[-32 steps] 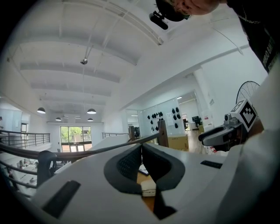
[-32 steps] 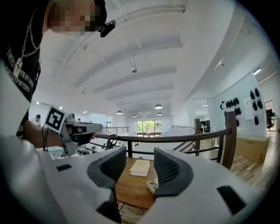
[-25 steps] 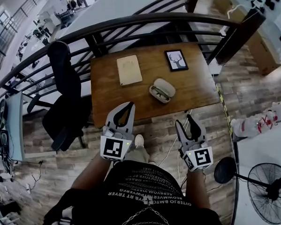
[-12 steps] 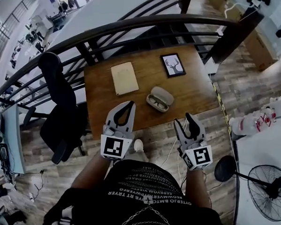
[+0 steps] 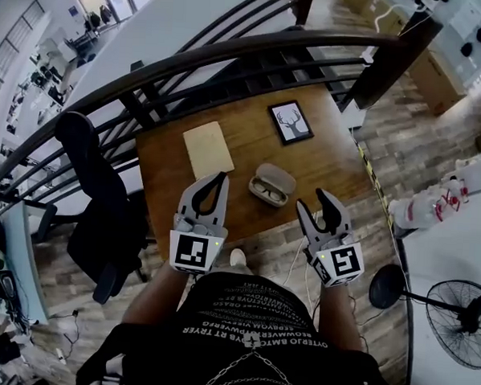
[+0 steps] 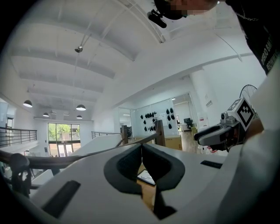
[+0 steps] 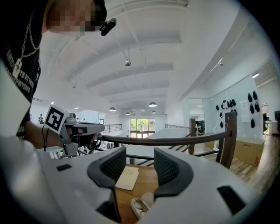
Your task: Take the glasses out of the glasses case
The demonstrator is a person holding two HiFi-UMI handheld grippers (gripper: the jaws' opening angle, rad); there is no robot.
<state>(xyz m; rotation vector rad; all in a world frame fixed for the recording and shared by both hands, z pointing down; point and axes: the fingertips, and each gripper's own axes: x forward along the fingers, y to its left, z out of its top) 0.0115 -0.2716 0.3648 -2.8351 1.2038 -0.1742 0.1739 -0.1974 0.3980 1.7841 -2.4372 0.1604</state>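
A light grey glasses case [image 5: 275, 182] lies open on the wooden table [image 5: 326, 162], with dark-rimmed glasses [image 5: 265, 194] resting inside. The right gripper view shows the case [image 7: 146, 202] and glasses [image 7: 138, 206] low between the jaws. My left gripper [image 5: 222, 179] is held over the table's front edge, left of the case, jaws closed tip to tip and empty; in its own view the left gripper [image 6: 141, 147] shows the tips touching. My right gripper [image 5: 315, 202] hovers at the front edge to the right of the case, and its jaws [image 7: 139, 156] stand apart with nothing between them.
A beige notebook [image 5: 208, 149] and a framed deer picture [image 5: 290, 122] lie further back on the table. A dark curved railing [image 5: 232, 54] runs behind it. A black office chair [image 5: 103, 205] stands to the left, a floor fan [image 5: 456, 320] to the right.
The person has stepped closer: the table and case sit nearer to both grippers, which now reach its front edge. Both grippers keep the same jaw positions.
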